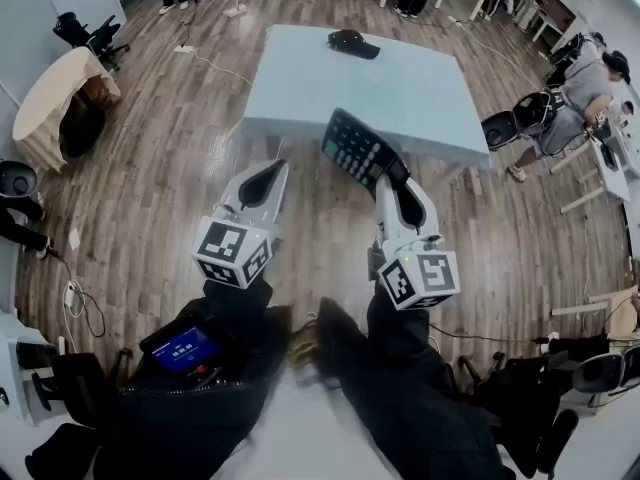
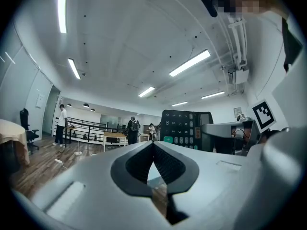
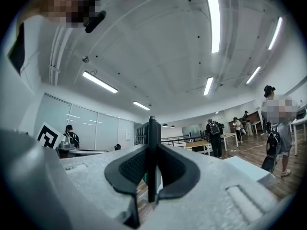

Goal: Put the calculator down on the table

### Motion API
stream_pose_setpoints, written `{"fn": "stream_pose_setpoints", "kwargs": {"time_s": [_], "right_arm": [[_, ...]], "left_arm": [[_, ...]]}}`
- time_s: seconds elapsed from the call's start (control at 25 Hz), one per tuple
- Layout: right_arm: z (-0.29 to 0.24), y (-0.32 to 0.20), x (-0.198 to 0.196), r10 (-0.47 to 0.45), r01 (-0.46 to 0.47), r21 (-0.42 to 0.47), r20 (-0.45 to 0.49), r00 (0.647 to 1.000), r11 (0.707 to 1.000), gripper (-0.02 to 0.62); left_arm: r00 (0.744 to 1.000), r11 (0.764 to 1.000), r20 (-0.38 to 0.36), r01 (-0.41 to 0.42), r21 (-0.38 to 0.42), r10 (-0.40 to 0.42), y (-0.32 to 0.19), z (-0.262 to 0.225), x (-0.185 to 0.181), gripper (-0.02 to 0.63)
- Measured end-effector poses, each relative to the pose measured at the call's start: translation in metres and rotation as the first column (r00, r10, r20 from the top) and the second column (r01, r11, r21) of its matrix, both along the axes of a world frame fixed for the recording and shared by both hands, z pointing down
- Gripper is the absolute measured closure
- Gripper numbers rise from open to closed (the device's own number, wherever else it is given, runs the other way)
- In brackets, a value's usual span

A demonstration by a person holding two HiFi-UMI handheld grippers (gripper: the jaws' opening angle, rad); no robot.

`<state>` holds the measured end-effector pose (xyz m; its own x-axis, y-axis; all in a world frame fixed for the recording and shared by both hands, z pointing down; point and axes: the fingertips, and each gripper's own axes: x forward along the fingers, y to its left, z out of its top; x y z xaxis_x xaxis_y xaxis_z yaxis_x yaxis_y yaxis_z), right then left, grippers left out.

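In the head view the black calculator (image 1: 360, 150) is held in the air, tilted, over the wood floor just short of the near edge of the pale blue table (image 1: 400, 88). My right gripper (image 1: 398, 181) is shut on its lower end. The right gripper view shows the calculator (image 3: 152, 138) edge-on and upright, clamped between the two dark pads (image 3: 132, 169). My left gripper (image 1: 266, 180) hangs level to the left of it, shut with nothing in it. In the left gripper view its pads (image 2: 139, 163) meet at the tips and the calculator's keys (image 2: 184, 127) show to the right.
A black cap (image 1: 353, 43) lies at the table's far side. A seated person (image 1: 575, 98) and a desk are at the right, and a cloth-covered round table (image 1: 55, 93) and an office chair (image 1: 90, 36) at the left. Cables (image 1: 80, 308) run across the floor.
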<state>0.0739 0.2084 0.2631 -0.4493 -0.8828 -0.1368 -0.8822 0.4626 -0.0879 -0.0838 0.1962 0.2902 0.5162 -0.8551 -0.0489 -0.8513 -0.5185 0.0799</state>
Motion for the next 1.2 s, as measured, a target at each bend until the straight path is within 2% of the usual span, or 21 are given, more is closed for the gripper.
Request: {"fn": "stream_pose_setpoints", "kwargs": {"time_s": [0.4, 0.64, 0.8, 0.96, 1.2], "right_arm": [[0.012, 0.000, 0.008, -0.006, 0.006, -0.016, 0.014, 1.000, 1.000, 0.546], [0.027, 0.009, 0.027, -0.016, 0.018, -0.023, 0.077, 0.997, 1.000, 0.540], [0.024, 0.006, 0.015, -0.038, 0.040, -0.031, 0.072, 0.997, 0.999, 0.546], [0.026, 0.009, 0.014, -0.075, 0.077, -0.030, 0.070, 0.995, 0.997, 0.551], [0.027, 0.015, 0.021, -0.082, 0.082, -0.003, 0.061, 0.995, 0.997, 0.551]], "left_arm": [[1.000, 1.000, 0.012, 0.000, -0.025, 0.000, 0.002, 0.011, 0.009, 0.609], [1.000, 0.999, 0.025, 0.004, -0.032, -0.003, 0.011, 0.027, 0.029, 0.609], [1.000, 0.999, 0.024, 0.008, -0.040, -0.007, 0.008, 0.023, 0.021, 0.609], [1.000, 0.999, 0.029, 0.014, -0.040, -0.012, 0.010, 0.023, 0.026, 0.608], [0.999, 0.999, 0.030, 0.018, -0.030, -0.017, 0.012, 0.027, 0.037, 0.609]]}}
